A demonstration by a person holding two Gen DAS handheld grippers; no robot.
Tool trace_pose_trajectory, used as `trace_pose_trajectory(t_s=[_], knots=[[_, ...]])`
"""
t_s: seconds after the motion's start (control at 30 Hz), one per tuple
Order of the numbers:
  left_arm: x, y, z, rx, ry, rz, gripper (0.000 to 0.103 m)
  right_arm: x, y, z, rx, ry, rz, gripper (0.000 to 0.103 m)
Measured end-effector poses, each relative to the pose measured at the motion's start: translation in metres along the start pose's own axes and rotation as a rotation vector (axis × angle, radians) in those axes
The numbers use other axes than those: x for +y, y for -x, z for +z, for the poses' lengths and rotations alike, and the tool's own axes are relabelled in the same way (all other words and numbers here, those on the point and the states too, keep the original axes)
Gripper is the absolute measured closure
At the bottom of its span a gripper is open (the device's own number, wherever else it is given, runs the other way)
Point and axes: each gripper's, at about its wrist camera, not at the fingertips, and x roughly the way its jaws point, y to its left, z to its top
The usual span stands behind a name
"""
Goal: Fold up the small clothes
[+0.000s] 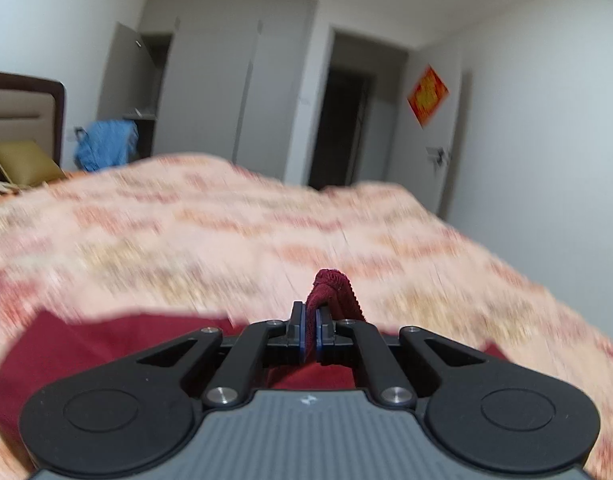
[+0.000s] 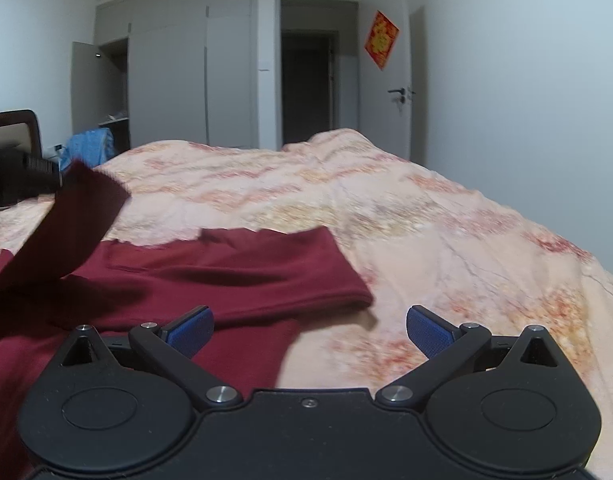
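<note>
Your left hand-held gripper (image 1: 310, 330) is clamped on a ribbed cuff of the dark red garment (image 2: 234, 268), lifting that sleeve (image 2: 66, 232) above the bed (image 2: 426, 220). Your right hand-held gripper (image 2: 308, 330) hangs wide open, holding nothing, its left pad over the hem. The soft knit body lies ahead and left, long axis running crosswise, on the fleecy patterned blanket; your right is nearer it.

Home bedroom: bed (image 2: 426, 240) with floral quilt, padded headboard (image 1: 22, 112), built-in grey wardrobe (image 2: 178, 80) with one door open, room door (image 2: 386, 80) carrying red festive poster (image 2: 381, 39).
</note>
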Motion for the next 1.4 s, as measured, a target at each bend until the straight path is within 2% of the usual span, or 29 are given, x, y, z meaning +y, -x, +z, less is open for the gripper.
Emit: trace_pose_trajectory(t_s=[0.13, 0.37, 0.47, 0.5, 0.53, 0.6, 0.67, 0.7, 0.73, 0.83, 0.93, 1.0, 1.07, 1.17, 1.23, 1.27, 1.3, 1.33, 1.37, 1.4], knots=[[-0.01, -0.008, -0.026, 0.077, -0.016, -0.023, 0.098, -0.007, -0.005, -0.003, 0.01, -0.013, -0.005, 0.001], [-0.011, -0.002, -0.035, 0.174, 0.016, -0.055, 0.096, -0.007, -0.013, -0.008, 0.034, -0.011, 0.004, 0.001], [-0.002, 0.006, -0.033, 0.201, 0.059, -0.068, 0.081, -0.005, -0.015, -0.009, 0.036, -0.007, 0.016, 0.001], [0.0, 0.009, -0.033, 0.207, 0.074, -0.07, 0.071, -0.004, -0.015, -0.009, 0.036, -0.006, 0.022, 0.001], [0.004, 0.014, -0.032, 0.21, 0.09, -0.07, 0.056, -0.003, -0.016, -0.009, 0.035, -0.007, 0.032, 0.001], [0.012, 0.025, -0.031, 0.198, 0.117, -0.059, 0.039, -0.002, -0.016, -0.009, 0.029, -0.011, 0.064, 0.001], [0.021, 0.038, -0.029, 0.187, 0.121, -0.052, 0.036, 0.0, -0.017, -0.007, 0.024, -0.018, 0.106, 0.001], [0.026, 0.044, -0.028, 0.188, 0.12, -0.044, 0.033, 0.003, -0.02, -0.003, 0.027, -0.037, 0.163, 0.001], [0.031, 0.051, -0.027, 0.184, 0.121, -0.031, 0.028, 0.003, -0.02, -0.003, 0.027, -0.037, 0.163, 0.001], [0.051, 0.072, -0.024, 0.158, 0.118, 0.044, 0.014, 0.009, -0.03, 0.005, 0.044, -0.076, 0.272, 0.003], [0.075, 0.091, -0.024, 0.14, 0.081, 0.152, 0.011, 0.023, -0.047, 0.017, 0.071, -0.089, 0.376, 0.009], [0.093, 0.1, -0.028, 0.143, 0.051, 0.245, 0.01, 0.043, -0.069, 0.028, 0.125, -0.086, 0.431, 0.014], [0.112, 0.107, -0.033, 0.154, 0.03, 0.325, 0.009, 0.05, -0.075, 0.031, 0.137, -0.079, 0.44, 0.02], [0.142, 0.113, -0.04, 0.195, 0.035, 0.402, 0.009, 0.075, -0.093, 0.038, 0.149, -0.029, 0.476, 0.024], [0.155, 0.114, -0.043, 0.207, 0.039, 0.423, 0.009, 0.09, -0.11, 0.038, 0.184, -0.01, 0.492, 0.024], [0.161, 0.113, -0.043, 0.211, 0.036, 0.429, 0.009, 0.097, -0.12, 0.037, 0.22, -0.007, 0.493, 0.027], [0.165, 0.112, -0.043, 0.213, 0.027, 0.433, 0.009, 0.102, -0.129, 0.035, 0.256, -0.006, 0.489, 0.038], [0.168, 0.11, -0.043, 0.213, 0.014, 0.434, 0.009, 0.107, -0.136, 0.033, 0.286, -0.009, 0.492, 0.059], [0.171, 0.109, -0.044, 0.215, -0.003, 0.435, 0.009, 0.111, -0.142, 0.031, 0.306, -0.011, 0.496, 0.072], [0.172, 0.107, -0.044, 0.216, -0.022, 0.434, 0.009, 0.113, -0.145, 0.029, 0.315, -0.011, 0.497, 0.089]])
